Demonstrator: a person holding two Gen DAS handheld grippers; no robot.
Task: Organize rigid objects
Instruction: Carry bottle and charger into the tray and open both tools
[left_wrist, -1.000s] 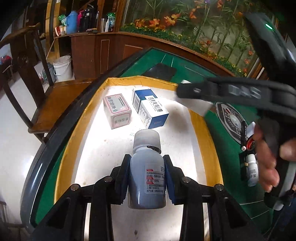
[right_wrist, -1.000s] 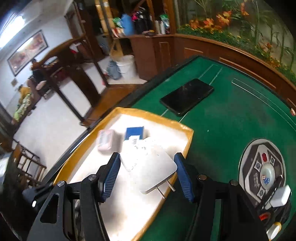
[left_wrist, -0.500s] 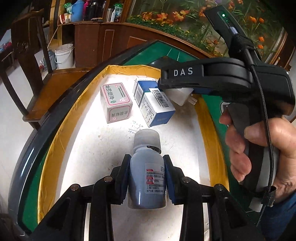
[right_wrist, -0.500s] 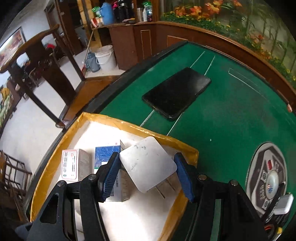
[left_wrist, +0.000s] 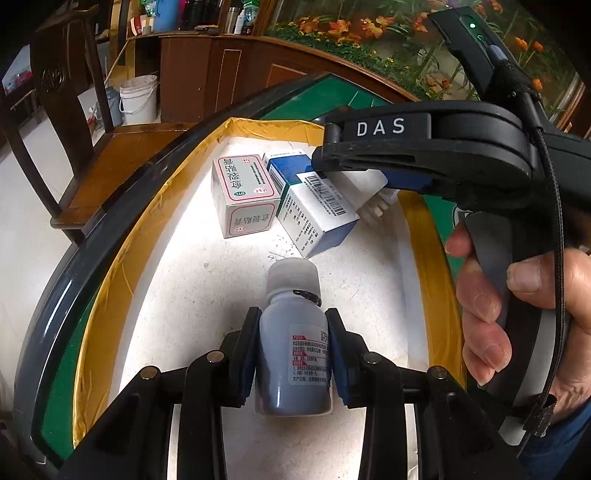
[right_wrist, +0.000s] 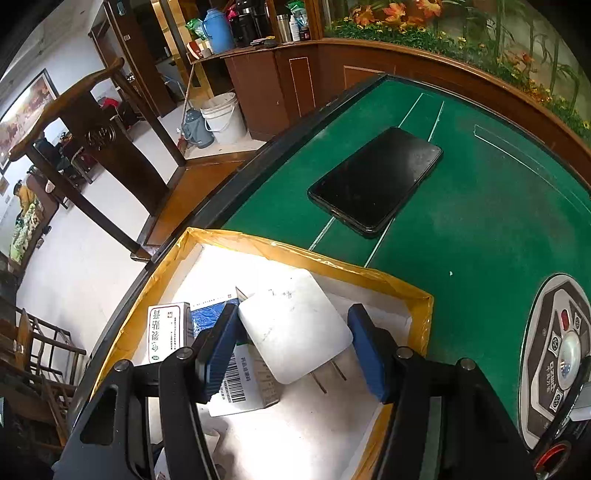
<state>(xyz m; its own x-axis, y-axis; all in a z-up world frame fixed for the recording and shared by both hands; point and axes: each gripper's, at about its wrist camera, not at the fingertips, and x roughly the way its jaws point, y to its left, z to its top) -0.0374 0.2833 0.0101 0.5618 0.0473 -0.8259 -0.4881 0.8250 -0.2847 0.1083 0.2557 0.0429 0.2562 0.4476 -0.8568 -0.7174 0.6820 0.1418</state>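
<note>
Your left hand-held gripper (left_wrist: 293, 354) pinches a grey bottle (left_wrist: 293, 354) above the white floor of the yellow-rimmed tray (left_wrist: 110, 280). Your right hand-held gripper (right_wrist: 295, 339) clamps a white plug adapter (right_wrist: 295, 325) over the tray's far corner, just above the blue-and-white box (left_wrist: 314, 206), beside the pink-edged box (left_wrist: 245, 195). A phone (right_wrist: 376, 181) lies on the green desk (right_wrist: 480, 236).

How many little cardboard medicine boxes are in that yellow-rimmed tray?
2. The pink-edged box lies at the tray's far end; the blue-and-white box lies right beside it, partly under the right gripper's charger. Others may be hidden.
</note>
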